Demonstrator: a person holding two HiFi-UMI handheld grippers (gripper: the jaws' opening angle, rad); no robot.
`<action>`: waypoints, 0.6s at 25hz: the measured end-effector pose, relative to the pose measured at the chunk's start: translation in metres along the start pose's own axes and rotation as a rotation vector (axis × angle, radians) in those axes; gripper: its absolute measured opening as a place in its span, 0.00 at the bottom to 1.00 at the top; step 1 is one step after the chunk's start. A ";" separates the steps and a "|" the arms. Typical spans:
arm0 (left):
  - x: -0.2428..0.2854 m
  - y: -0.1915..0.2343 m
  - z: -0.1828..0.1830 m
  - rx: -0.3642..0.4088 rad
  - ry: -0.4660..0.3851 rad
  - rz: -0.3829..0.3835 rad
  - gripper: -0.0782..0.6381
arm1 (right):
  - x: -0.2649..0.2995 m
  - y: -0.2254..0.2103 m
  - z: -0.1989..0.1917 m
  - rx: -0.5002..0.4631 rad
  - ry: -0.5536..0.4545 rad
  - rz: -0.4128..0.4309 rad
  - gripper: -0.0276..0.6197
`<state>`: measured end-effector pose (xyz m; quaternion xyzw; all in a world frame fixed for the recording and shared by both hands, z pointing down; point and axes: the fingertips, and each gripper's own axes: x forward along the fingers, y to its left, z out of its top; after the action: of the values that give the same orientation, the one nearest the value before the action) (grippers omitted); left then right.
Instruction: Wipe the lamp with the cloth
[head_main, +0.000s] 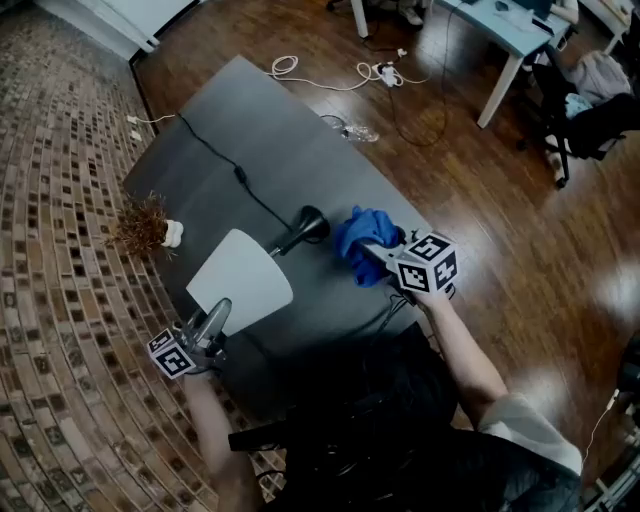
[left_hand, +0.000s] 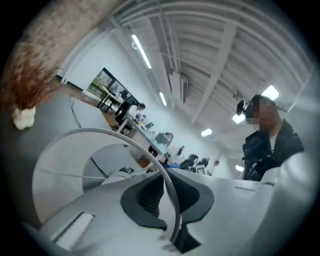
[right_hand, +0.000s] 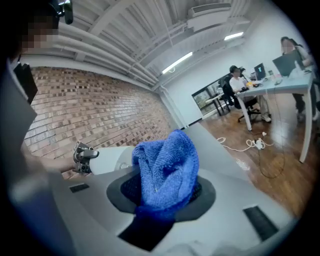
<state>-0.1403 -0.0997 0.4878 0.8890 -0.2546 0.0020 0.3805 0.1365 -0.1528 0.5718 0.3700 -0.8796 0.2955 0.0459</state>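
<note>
1. Left claw (head_main: 208, 328) was shut hard on the lamp (head_main: 245, 275), with the thin rim (left_hand: 121, 136) of the white shade pinched edge-on between the pads.
2. Right claw (head_main: 382, 254) was clamped on a bunched blue cloth (right_hand: 167, 167). The wad stuck out past the tips, so it would touch first.
3. The lamp was tipped over on the grey table (head_main: 260, 130). Its long axis ran from the shade at the left claw to the black base (head_main: 313, 222), just beside the cloth.
4. From the right claw, the lamp lay straight ahead and across: base end near, shade further on toward the left claw. The right hand was nearer the base and stem, and the left hand already had the shade.
5. My read: the wipe had not started, since cloth and lamp looked apart. The next stroke should run along that axis, base to shade, with the left claw bracing.
6. Risk: the cord (head_main: 240, 178) trailed off from the stem, and a thin-rim grip could let the lamp twist.
</note>
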 end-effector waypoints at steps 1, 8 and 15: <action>-0.006 0.004 -0.012 -0.034 -0.051 -0.001 0.13 | 0.010 0.009 -0.005 -0.029 0.022 0.032 0.24; -0.033 0.015 -0.070 -0.064 -0.178 0.018 0.13 | 0.154 0.112 -0.041 -0.331 0.194 0.336 0.24; -0.035 0.016 -0.092 -0.073 -0.239 0.043 0.13 | 0.219 0.156 -0.081 -0.683 0.370 0.412 0.24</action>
<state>-0.1608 -0.0306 0.5571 0.8627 -0.3173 -0.1052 0.3794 -0.1386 -0.1582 0.6283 0.0915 -0.9592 0.0520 0.2624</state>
